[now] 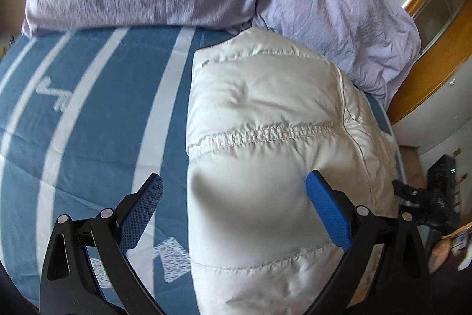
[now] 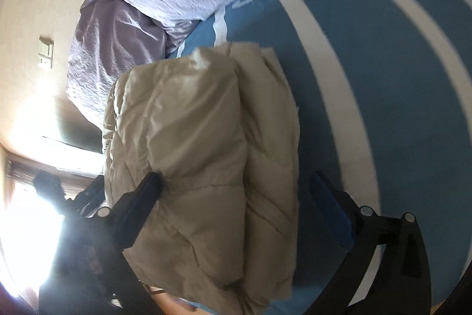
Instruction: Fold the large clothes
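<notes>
Right wrist view: right gripper [image 2: 236, 191] gapes wide, gripping nothing, straddling the folded jacket [image 2: 206, 155] on the striped bedspread [image 2: 383, 78], likely just let go. Left gripper [image 1: 234, 211] likewise spread, its pads flanking the bundle's edge, probably to steady it.
</notes>
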The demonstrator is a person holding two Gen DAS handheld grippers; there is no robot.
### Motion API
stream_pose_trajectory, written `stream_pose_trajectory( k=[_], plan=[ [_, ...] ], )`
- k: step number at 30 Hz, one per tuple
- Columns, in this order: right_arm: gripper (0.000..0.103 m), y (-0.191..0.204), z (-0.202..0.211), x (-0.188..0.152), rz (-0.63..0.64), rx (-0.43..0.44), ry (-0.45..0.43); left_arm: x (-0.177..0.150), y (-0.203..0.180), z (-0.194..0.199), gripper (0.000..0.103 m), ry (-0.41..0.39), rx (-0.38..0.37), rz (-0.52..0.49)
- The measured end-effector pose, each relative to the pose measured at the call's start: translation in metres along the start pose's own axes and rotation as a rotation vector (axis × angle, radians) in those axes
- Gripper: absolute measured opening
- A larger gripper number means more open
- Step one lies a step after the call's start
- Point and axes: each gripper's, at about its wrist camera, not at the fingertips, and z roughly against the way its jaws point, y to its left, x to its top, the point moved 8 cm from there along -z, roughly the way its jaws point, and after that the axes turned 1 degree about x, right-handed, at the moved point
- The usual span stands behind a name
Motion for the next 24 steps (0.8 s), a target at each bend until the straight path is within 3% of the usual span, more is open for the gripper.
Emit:
stream_pose_trajectory(
  k=[6, 19, 21, 24],
  plan=[
    [0.101, 0.002, -0.020, -0.001, -0.045, 0.085, 0.071, 0.002, 0.007, -0.014, 0.101, 0.049, -0.096, 0.105],
    [0.101, 0.005, -0.037, 0.004, -0.047, 0.216, 0.131, 0.010, 0.009, -0.043, 0.102, 0.105, -0.290, 0.292],
    [0.100, 0.008, -0.038, 0.004, -0.039, 0.235, 0.136, 0.011, 0.010, -0.042, 0.098, 0.108, -0.304, 0.301],
    [0.086, 0.013, -0.040, 0.008, -0.034, 0.270, 0.140, 0.016, 0.011, -0.038, 0.087, 0.102, -0.327, 0.316]
  ],
)
